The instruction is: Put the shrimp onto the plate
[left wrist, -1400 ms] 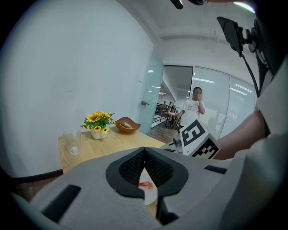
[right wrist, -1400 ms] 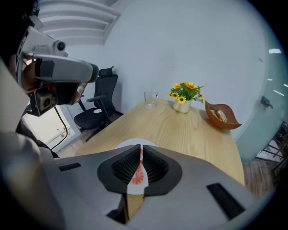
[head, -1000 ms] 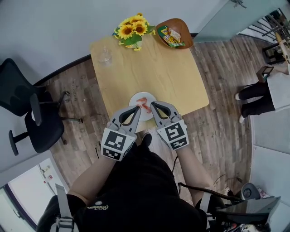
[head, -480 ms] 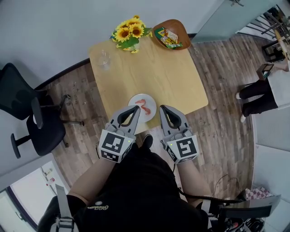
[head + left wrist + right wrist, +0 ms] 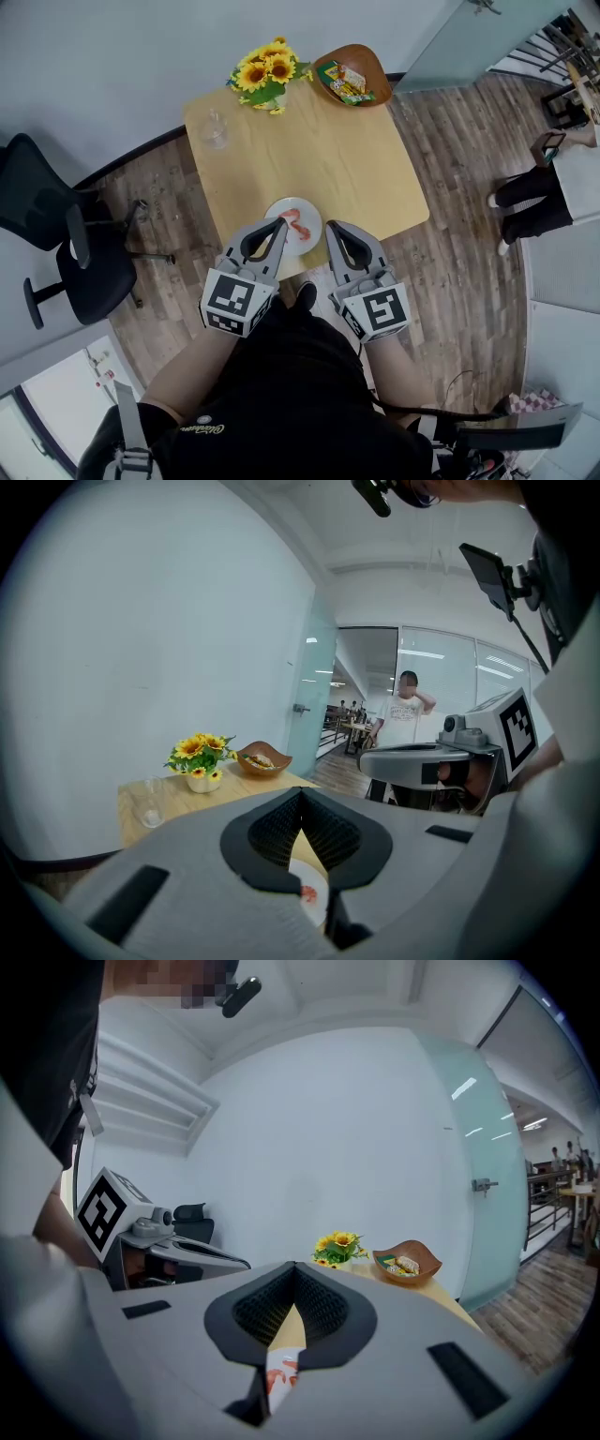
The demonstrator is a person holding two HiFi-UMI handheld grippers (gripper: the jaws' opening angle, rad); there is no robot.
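— Start closest in. How did the claws stand?

— Both hung over the person's lap, just off the near edge of the table (image 5: 328, 159). The left gripper (image 5: 281, 223) had its jaws pressed together at the tips, with nothing between them. The right gripper (image 5: 330, 228) was the same, tips met and empty.

— And the shrimp?

— The shrimp (image 5: 294, 223) lay on the white plate (image 5: 305, 203), which sat at the table's near edge, just ahead of both sets of tips. I'd judge the placing itself done.

— So what did doing this step well call for?

— A clean retreat, I think. Draw both grippers straight back and up, with the tips clear of the rim. A plate that near the edge could be nudged off.

— Anything farther out to mind?

— No. The glass (image 5: 214, 131), the sunflowers (image 5: 262, 73) and the wooden snack bowl (image 5: 352, 75) stood well apart at the far side.
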